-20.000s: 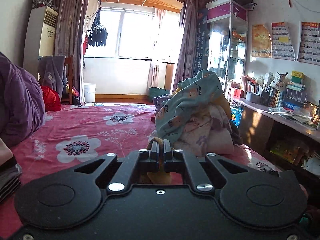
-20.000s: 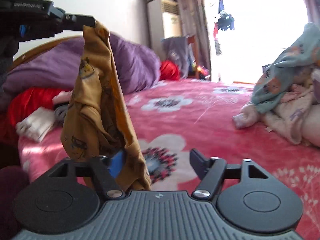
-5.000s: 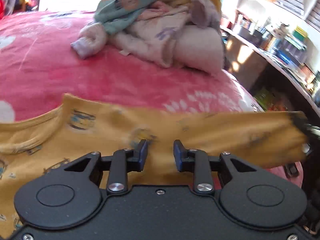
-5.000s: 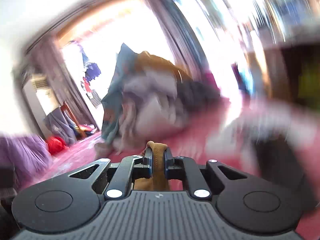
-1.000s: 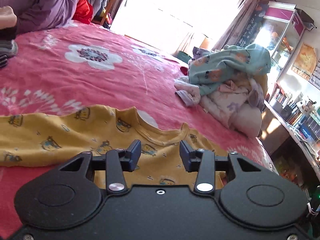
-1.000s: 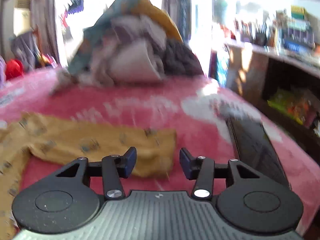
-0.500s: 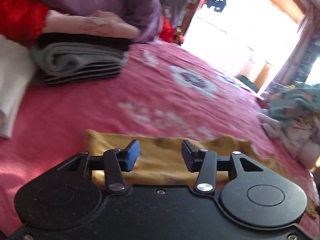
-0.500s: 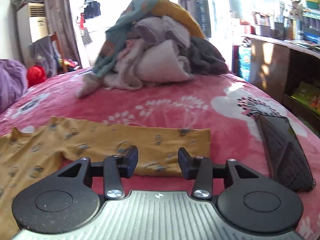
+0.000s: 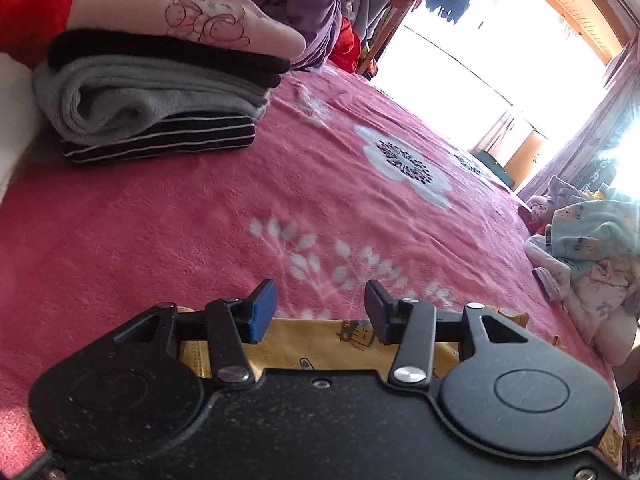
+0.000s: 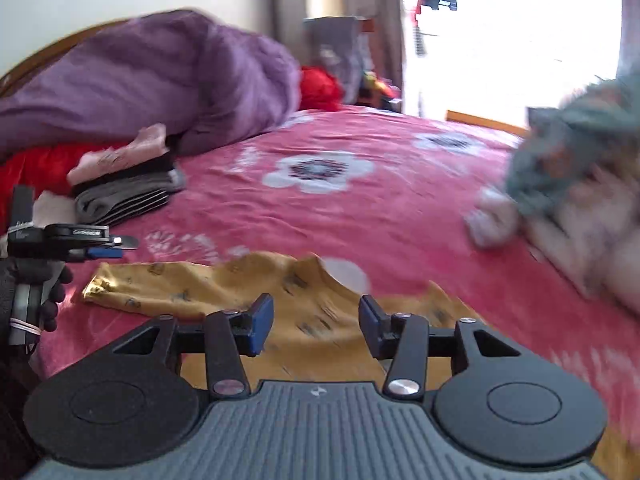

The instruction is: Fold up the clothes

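A yellow printed shirt (image 10: 248,284) lies spread flat on the pink flowered bedspread (image 10: 360,208). My right gripper (image 10: 316,322) is open and empty, just above the shirt's middle. My left gripper (image 9: 320,312) is open and empty, over the end of the shirt's left sleeve (image 9: 320,340). The left gripper also shows in the right wrist view (image 10: 104,246), hovering beside the sleeve end.
A stack of folded clothes (image 9: 160,92) sits at the bed's left, also in the right wrist view (image 10: 124,184). A pile of unfolded laundry (image 9: 592,248) lies at the right. A purple duvet (image 10: 152,88) lies behind the stack.
The left gripper has moved forward past the sleeve end, nearer the folded stack. The right gripper has swung left from the right sleeve to over the shirt's middle. Both stay open.
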Action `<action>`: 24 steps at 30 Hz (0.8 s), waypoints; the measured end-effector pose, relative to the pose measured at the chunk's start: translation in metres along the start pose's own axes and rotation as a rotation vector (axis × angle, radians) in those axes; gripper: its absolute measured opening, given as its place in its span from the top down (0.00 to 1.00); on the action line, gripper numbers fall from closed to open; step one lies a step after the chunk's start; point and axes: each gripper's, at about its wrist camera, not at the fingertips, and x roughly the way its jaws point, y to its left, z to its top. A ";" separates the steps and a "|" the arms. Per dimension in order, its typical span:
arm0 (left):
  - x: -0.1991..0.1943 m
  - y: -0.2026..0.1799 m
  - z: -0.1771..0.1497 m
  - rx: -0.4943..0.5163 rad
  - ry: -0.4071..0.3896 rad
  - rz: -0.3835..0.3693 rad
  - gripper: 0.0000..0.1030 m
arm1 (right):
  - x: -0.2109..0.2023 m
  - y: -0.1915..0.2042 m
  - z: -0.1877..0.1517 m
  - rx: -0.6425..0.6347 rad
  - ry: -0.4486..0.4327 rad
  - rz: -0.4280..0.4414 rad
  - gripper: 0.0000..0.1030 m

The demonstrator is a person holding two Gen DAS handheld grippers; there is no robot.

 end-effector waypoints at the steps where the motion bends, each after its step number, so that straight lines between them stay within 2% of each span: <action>1: 0.001 0.002 0.000 -0.012 0.005 0.001 0.54 | 0.014 0.008 0.011 -0.040 0.011 0.007 0.52; 4: -0.001 0.014 0.003 -0.055 0.007 -0.015 0.54 | 0.064 0.019 0.031 -0.093 0.063 0.005 0.52; 8: -0.005 0.031 0.005 -0.108 0.009 -0.038 0.54 | 0.126 0.013 0.036 -0.154 0.159 -0.021 0.53; 13: -0.007 0.042 0.007 -0.130 0.015 -0.058 0.54 | 0.167 0.001 0.033 -0.177 0.197 -0.018 0.54; 14: -0.007 0.043 0.007 -0.134 0.015 -0.061 0.53 | 0.172 0.000 0.033 -0.188 0.207 -0.007 0.58; 15: -0.006 0.045 0.008 -0.139 0.016 -0.065 0.53 | 0.178 -0.002 0.032 -0.201 0.224 0.015 0.67; 16: -0.005 0.046 0.008 -0.145 0.019 -0.067 0.53 | 0.183 -0.006 0.032 -0.191 0.239 0.024 0.85; 19: -0.002 0.048 0.010 -0.158 0.026 -0.076 0.53 | 0.200 -0.018 0.032 -0.160 0.283 0.053 0.86; 20: -0.002 0.049 0.010 -0.159 0.028 -0.077 0.53 | 0.203 -0.025 0.035 -0.111 0.282 0.057 0.86; 24: 0.000 0.051 0.011 -0.156 0.033 -0.074 0.53 | 0.212 -0.027 0.035 -0.077 0.281 0.041 0.86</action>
